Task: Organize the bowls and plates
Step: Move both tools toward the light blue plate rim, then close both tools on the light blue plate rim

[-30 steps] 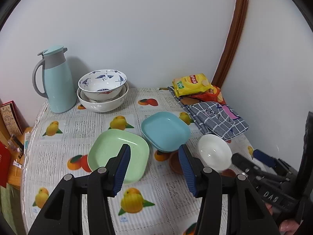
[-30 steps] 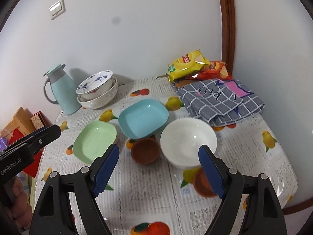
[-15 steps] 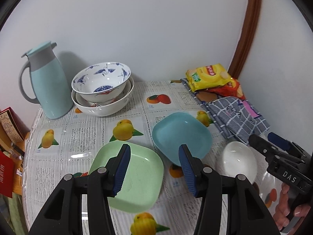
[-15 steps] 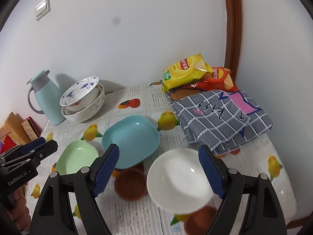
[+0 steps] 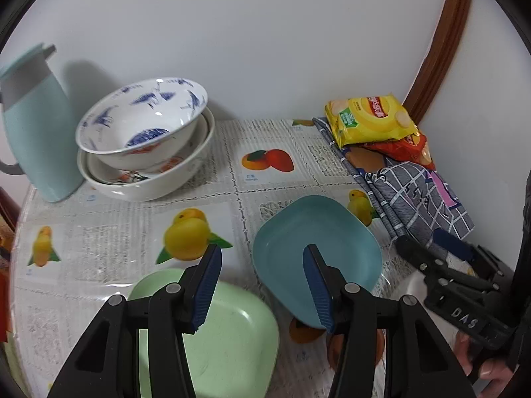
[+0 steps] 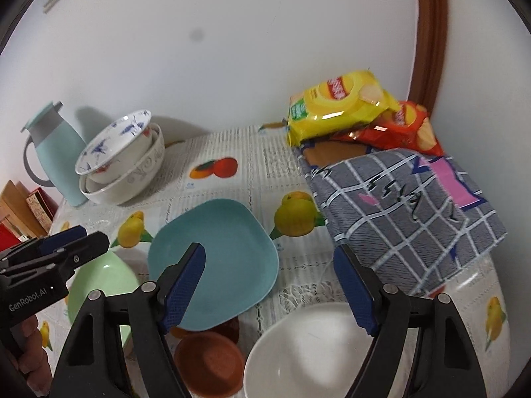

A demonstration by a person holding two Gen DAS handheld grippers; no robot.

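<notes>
The left gripper (image 5: 262, 285) hangs with its jaws apart and empty — green plate (image 5: 225, 338) and blue plate (image 5: 315, 252) low in the frame. The right gripper (image 6: 268, 285) has just been closing a little, nothing between its jaws — white bowl (image 6: 305, 351) at the bottom, brown bowl (image 6: 209, 361) beside it.
</notes>
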